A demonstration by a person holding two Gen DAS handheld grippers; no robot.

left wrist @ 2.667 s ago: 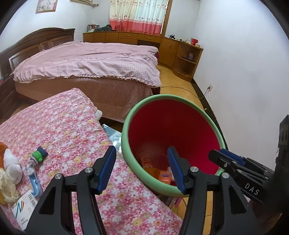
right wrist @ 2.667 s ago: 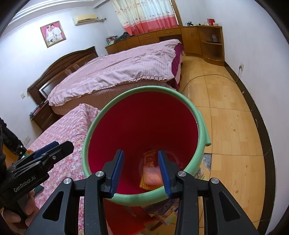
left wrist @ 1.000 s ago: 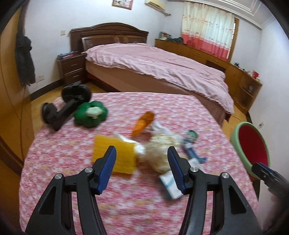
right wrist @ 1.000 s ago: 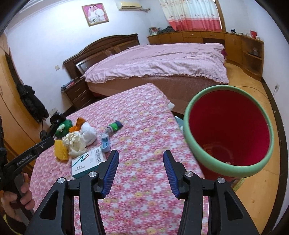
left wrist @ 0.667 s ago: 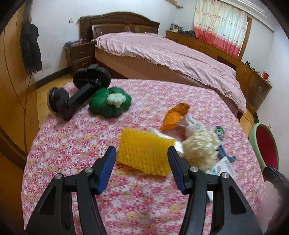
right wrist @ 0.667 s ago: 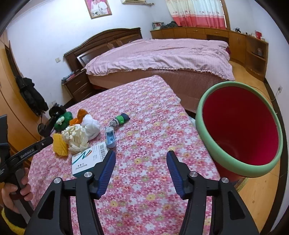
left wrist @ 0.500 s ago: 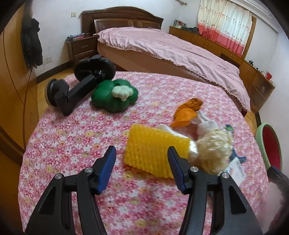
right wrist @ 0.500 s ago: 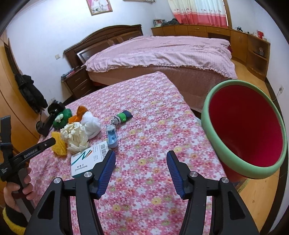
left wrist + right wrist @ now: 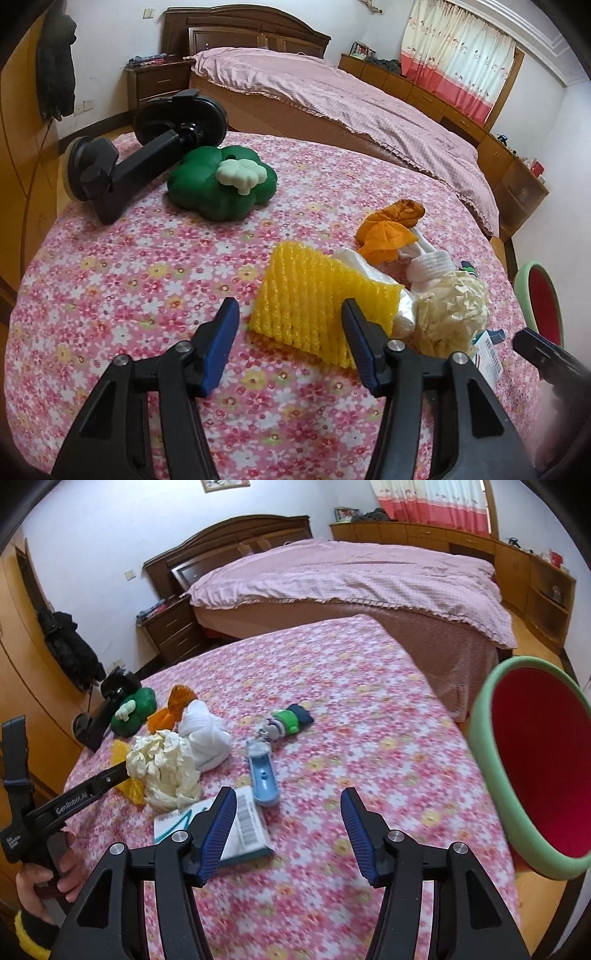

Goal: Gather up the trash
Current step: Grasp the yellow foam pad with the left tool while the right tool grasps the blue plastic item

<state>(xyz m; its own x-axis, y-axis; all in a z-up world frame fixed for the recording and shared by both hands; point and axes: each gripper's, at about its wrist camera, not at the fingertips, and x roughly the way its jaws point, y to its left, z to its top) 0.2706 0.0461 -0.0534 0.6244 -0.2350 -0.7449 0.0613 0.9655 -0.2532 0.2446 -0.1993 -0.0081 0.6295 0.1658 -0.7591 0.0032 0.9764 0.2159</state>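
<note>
Trash lies on a pink floral tablecloth (image 9: 147, 280): a yellow foam net (image 9: 314, 306), a cream crumpled wad (image 9: 450, 314), an orange wrapper (image 9: 391, 229) and a white wad (image 9: 205, 734). My left gripper (image 9: 290, 332) is open, its fingers either side of the near end of the yellow foam net. My right gripper (image 9: 288, 819) is open and empty above a white barcoded box (image 9: 243, 823) and a blue plastic piece (image 9: 263, 775). The red bin with a green rim (image 9: 535, 768) stands at the right off the table.
A green cloud-shaped toy (image 9: 221, 184) and a black suction mount (image 9: 140, 162) lie at the table's far left. A small green and navy item (image 9: 291, 720) lies mid-table. A bed with a pink cover (image 9: 351, 576) stands behind. Wooden cabinets line the far wall.
Both grippers left the bin and swung over the table. The left has closed in on the yellow foam net; the right has moved toward the box and blue piece.
</note>
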